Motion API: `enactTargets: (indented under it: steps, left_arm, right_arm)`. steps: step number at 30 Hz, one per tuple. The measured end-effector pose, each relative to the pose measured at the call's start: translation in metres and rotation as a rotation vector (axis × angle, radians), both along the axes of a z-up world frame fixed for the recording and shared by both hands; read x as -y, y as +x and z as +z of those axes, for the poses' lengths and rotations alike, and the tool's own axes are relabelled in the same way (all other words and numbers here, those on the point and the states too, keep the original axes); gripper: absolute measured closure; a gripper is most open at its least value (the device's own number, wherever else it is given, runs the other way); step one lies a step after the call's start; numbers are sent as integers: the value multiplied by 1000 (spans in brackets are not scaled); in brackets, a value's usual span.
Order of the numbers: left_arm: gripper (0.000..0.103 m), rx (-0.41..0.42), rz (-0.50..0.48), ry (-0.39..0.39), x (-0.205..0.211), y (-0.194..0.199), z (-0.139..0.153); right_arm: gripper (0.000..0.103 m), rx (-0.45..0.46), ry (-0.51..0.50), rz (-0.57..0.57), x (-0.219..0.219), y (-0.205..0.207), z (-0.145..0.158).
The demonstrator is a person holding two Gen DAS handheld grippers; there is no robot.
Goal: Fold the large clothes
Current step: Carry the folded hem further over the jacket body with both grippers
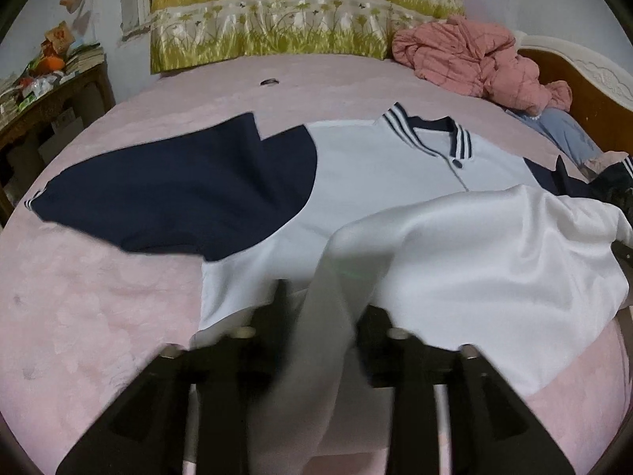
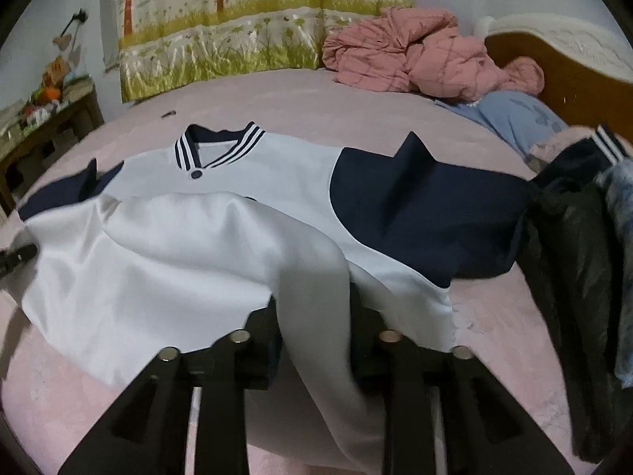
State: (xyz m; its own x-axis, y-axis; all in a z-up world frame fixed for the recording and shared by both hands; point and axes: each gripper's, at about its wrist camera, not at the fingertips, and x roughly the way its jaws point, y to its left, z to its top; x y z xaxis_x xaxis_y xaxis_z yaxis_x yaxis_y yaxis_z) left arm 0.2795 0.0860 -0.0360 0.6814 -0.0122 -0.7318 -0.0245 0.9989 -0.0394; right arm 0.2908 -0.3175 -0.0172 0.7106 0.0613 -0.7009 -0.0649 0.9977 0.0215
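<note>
A white jacket [image 1: 376, 166] with navy sleeves [image 1: 178, 190] and a striped navy collar [image 1: 427, 126] lies face up on the pink bed [image 1: 99, 297]. My left gripper [image 1: 324, 308] is shut on the jacket's white hem and holds it lifted and folded over the body. My right gripper [image 2: 312, 308] is shut on the hem at the other side; the jacket [image 2: 277, 174] and its right navy sleeve [image 2: 427, 209] show there. The raised white fabric [image 2: 158, 253] hangs between both grippers and hides the lower front.
A pink quilt [image 1: 467, 51] and a blue garment [image 1: 565, 134] lie at the bed's far right by the wooden headboard [image 1: 585, 91]. A floral curtain [image 1: 277, 23] hangs behind. A cluttered side table [image 1: 47, 91] stands left. A dark garment [image 2: 573, 277] lies at the right.
</note>
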Motion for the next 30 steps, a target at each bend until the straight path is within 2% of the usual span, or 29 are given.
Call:
enactTargets:
  steps: [1, 3, 4, 6, 8, 15, 16, 17, 18, 19, 20, 21, 23, 24, 26, 29, 30]
  left_arm:
    - [45, 21, 16, -21, -5, -5, 2]
    - [27, 84, 18, -38, -13, -17, 10]
    - [24, 113, 25, -27, -16, -23, 13]
    - [15, 149, 30, -9, -21, -30, 18]
    - [12, 155, 14, -4, -23, -34, 17]
    - [12, 111, 12, 7, -26, -24, 1]
    - [15, 110, 12, -1, -28, -20, -2]
    - [38, 109, 12, -3, -29, -17, -5]
    - [64, 105, 13, -1, -30, -13, -8]
    - [77, 103, 1, -18, -32, -9, -10]
    - [93, 120, 8, -24, -35, -8, -11]
    - [94, 140, 11, -33, -37, -10, -11]
    - [94, 219, 19, -53, -41, -17, -6]
    - [94, 223, 25, -45, -41, -18, -5]
    - [94, 165, 48, 1, -37, -10, -13]
    - [93, 58, 66, 55, -32, 7, -32]
    - [93, 41, 69, 69, -30, 9, -35]
  right_arm:
    - [50, 6, 24, -24, 6, -4, 1]
    - [34, 60, 67, -44, 16, -19, 7]
    - [26, 90, 73, -45, 19, -26, 10]
    - [16, 129, 56, -62, 24, -37, 13]
    - [16, 154, 49, -58, 30, -47, 16]
    - [16, 107, 123, -96, 60, -46, 5]
    - [16, 96, 136, -88, 62, -43, 1]
    - [16, 78, 154, -74, 63, -37, -4]
    - [31, 48, 177, -66, 65, -29, -10]
    - [63, 24, 186, -69, 67, -24, -15]
    - [79, 5, 198, -66, 68, -17, -20]
    - [95, 4, 205, -67, 69, -12, -22]
    - [96, 32, 204, -91, 70, -7, -22]
    - [97, 39, 198, -102, 70, -5, -23]
    - [97, 8, 178, -136, 71, 4, -28]
    - [97, -68, 87, -189, 64, 18, -48]
    - [97, -67, 48, -191, 59, 19, -49]
